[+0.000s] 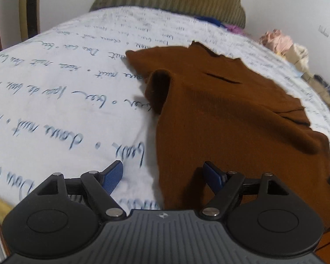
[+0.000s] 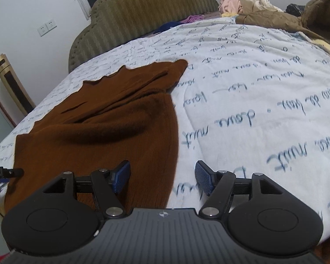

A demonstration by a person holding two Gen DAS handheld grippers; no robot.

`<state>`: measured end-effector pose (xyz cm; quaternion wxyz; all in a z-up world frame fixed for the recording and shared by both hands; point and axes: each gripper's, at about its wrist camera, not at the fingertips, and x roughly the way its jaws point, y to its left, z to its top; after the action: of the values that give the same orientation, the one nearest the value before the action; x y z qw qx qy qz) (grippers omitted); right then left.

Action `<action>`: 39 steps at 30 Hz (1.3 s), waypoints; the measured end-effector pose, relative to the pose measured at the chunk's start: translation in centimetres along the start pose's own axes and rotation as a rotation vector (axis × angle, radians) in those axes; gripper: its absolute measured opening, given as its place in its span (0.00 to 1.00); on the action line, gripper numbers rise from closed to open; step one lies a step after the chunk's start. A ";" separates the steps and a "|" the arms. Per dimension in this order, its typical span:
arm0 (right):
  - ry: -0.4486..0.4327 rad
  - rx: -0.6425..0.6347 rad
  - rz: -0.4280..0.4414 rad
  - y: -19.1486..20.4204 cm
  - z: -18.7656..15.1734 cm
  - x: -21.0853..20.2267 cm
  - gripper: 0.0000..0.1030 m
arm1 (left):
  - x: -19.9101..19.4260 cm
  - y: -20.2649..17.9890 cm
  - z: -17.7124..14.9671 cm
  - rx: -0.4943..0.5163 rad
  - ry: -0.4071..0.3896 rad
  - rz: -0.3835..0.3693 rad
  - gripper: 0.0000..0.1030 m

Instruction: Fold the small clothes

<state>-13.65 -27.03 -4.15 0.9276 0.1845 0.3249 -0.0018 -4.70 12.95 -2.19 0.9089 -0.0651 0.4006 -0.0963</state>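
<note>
While the brown sweater lies on the bed, the left hand-held gripper and right hand-held gripper hang released, grasping nothing.

Bedsheet: script lettering, "douce nuit" legible.

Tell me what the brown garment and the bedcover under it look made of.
Brown garment: looks like a soft knit, matte and slightly fuzzy, with faint vertical ribbing and a wavy edge; probably wool or acrylic. Bedcover: appears plush, fleece-like fabric, matte white with blue printed script, puckering into soft folds.
</note>
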 end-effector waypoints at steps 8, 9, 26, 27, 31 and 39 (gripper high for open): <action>0.046 -0.012 0.080 1.1 -2.0 -1.8 0.60 | -1.6 -2.3 -3.1 0.064 -0.012 -0.123 0.77; 0.053 -0.018 0.083 1.4 -2.2 -2.0 0.57 | -1.6 -2.8 -3.3 0.079 -0.011 -0.141 0.76; -0.095 0.063 0.315 1.7 0.8 -9.6 0.13 | -11.6 -2.3 -0.4 0.135 -0.169 -0.392 0.07; -0.107 0.059 0.323 1.8 1.1 -10.4 0.13 | -12.7 -2.2 -0.3 0.147 -0.183 -0.404 0.07; -0.131 0.059 0.345 1.7 1.9 -12.3 0.13 | -13.9 -1.8 0.4 0.149 -0.192 -0.406 0.07; -0.145 0.094 0.403 1.8 5.3 -8.2 0.13 | -9.3 -1.9 5.8 0.072 -0.147 -0.385 0.07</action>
<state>-16.67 -28.18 5.24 0.9204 0.2883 0.2136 0.1553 -6.76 13.47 8.77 0.9022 -0.1147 0.3095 -0.2776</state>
